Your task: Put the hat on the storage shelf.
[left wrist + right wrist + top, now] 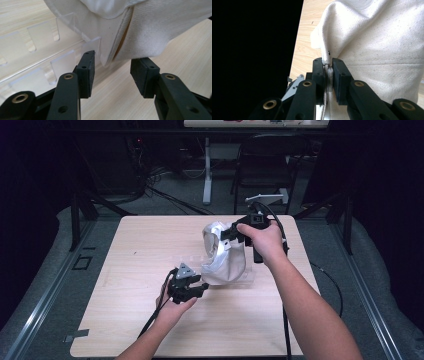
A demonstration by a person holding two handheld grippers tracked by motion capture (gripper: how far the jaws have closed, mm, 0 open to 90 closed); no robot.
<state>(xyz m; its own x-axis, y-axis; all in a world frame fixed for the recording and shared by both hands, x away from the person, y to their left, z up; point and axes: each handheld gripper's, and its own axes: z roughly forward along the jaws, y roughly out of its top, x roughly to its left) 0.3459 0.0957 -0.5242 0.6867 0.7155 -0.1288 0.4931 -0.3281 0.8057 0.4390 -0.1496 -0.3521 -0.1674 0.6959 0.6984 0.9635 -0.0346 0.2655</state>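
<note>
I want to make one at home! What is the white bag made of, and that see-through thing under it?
The white woven cloth bag looks like matte cotton or canvas: a fine weave, a stitched hem and soft folds show. The clear slotted rack under it looks like glossy acrylic or a similar hard plastic, since the pale wooden table shows through its flat, sharp-edged tabs.

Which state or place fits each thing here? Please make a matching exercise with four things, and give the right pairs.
Things:
1. left gripper
2. right gripper
3. white cloth bag
4. clear plastic rack

States or places:
a. lying flat on the table, partly under the cloth
b. open, jaws apart near a hanging edge
c. shut on a fabric edge
d. lifted at its top, its bottom on the table

Pairs: 1-b, 2-c, 3-d, 4-a
</note>
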